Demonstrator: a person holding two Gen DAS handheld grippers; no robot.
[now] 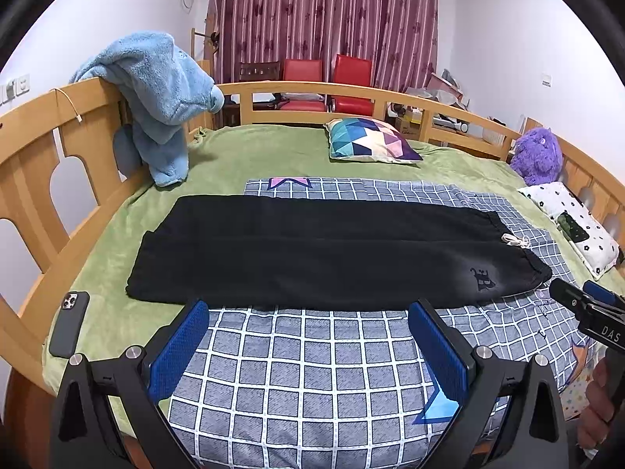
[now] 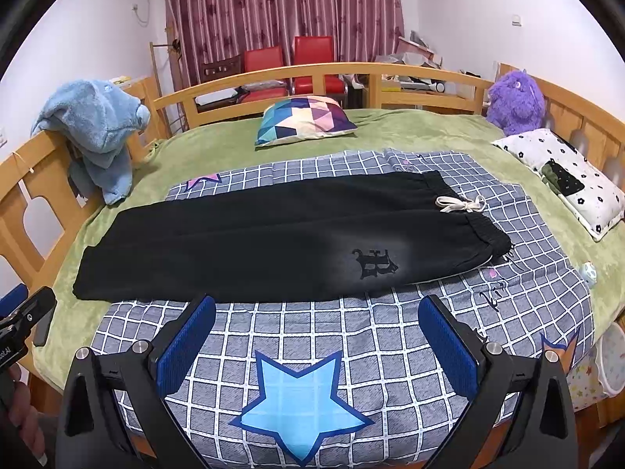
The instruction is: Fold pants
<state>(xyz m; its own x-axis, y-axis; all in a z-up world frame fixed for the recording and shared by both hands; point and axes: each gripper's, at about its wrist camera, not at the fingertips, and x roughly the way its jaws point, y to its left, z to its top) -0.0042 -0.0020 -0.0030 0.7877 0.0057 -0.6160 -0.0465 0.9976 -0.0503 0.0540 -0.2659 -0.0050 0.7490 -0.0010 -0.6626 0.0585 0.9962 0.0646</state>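
Phone (image 1: 68,324) at the bed's left edge, then black pants (image 1: 336,254) flat across the checked sheet (image 1: 312,371) — cuffs left, waistband right — with the left hand-held gripper (image 1: 308,351) and right hand-held gripper (image 2: 316,348) both wide open, empty, short of the pants.

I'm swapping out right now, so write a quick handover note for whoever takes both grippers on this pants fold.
Left gripper: open, empty, hovering above the checked sheet, short of the pants.
Right gripper: open, empty, hovering near the waist end.
Pants: black, flat across the sheet, legs side by side, waistband with its drawstring to the right, cuffs to the left.
Done: pants spread out; no fold visible.
Left: all folding. Probably bring one leg over the other first, then fold lengthwise.
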